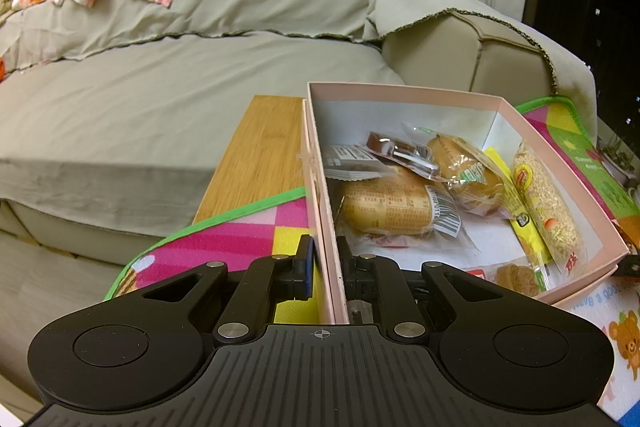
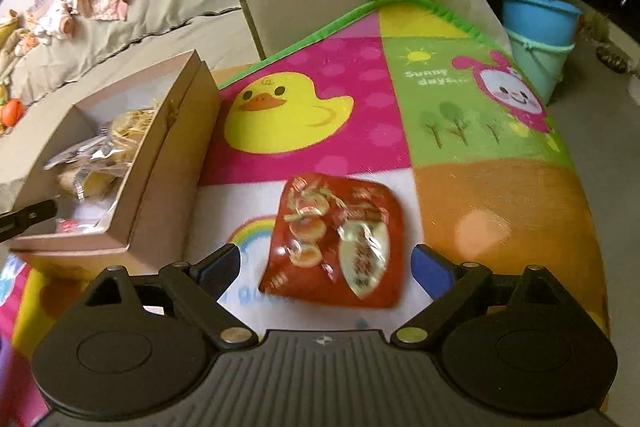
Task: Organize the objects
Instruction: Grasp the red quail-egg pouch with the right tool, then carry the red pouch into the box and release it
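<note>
A red snack packet [image 2: 334, 243] lies flat on a bright play mat [image 2: 500, 195], on the white patch below the yellow duck print. In the right wrist view it sits between the right gripper's two blue-padded fingers [image 2: 428, 269] and reaches beyond them toward 12 o'clock. Its long axis runs roughly from 12 to 6 o'clock, tipped a little so the near end drifts toward 7, which puts that axis along the line the gripper points and its shorter width across the gap. The right gripper [image 2: 326, 265] has its jaws spread wide, one finger on each side of the packet's near half, and neither pad touches the wrapper. The picture is slightly blurred, so how high the pads stand above the mat cannot be told.

The pink box [image 2: 160, 167] stands at 10 o'clock from the packet, near it but apart, already holding several wrapped buns and snack bars. The left gripper [image 1: 326, 273] has its jaws clamped together on the box's near left wall, one finger outside and one inside.

Judging from this, the right hand is far nearer the packet and aligned to pinch it across its width, then carry it toward 10 o'clock into the box.
</note>
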The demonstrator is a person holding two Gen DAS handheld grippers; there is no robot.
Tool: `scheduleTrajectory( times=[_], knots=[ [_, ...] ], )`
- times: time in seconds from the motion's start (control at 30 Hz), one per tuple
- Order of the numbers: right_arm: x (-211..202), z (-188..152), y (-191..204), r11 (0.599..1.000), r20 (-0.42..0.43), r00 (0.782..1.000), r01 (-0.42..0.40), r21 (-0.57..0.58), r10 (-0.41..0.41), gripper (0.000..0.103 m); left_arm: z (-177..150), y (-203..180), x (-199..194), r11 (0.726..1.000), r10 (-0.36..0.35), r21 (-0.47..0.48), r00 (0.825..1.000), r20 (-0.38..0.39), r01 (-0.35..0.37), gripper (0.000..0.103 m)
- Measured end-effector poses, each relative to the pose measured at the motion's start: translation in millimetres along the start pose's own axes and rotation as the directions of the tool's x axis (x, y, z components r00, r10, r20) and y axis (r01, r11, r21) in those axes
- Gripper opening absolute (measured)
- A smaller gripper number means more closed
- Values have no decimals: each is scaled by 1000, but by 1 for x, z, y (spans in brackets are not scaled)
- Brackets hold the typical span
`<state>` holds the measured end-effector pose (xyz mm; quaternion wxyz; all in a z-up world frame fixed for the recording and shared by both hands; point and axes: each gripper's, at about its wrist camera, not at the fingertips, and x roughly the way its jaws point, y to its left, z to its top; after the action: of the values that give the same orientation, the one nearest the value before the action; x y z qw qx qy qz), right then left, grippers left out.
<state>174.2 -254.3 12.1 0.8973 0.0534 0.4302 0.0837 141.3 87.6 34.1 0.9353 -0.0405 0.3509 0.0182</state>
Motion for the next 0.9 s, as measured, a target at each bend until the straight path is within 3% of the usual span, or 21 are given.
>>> scheduleTrajectory(
  times=[0.1,0.23,0.47,0.7,0.9],
  knots=[
    [10,2,12,997,21,998,58,-50,-57,92,0,0,0,1000,0,1,1000,0,0,13],
    [10,1,18,990,34,994,110,-92,-107,74,0,0,0,1000,0,0,1000,1,0,13],
    [-13,-8,11,989,9,994,108,-96,-107,74,-1,0,-1,1000,0,-1,1000,1,0,13],
    [-68,-19,17,991,28,997,72,-109,-69,74,-1,0,-2,1000,-1,-3,1000,2,1,13],
    [-127,-12,58,979,121,992,-6,-203,32,74,-1,0,-2,1000,-3,-4,1000,3,3,13]
  ],
)
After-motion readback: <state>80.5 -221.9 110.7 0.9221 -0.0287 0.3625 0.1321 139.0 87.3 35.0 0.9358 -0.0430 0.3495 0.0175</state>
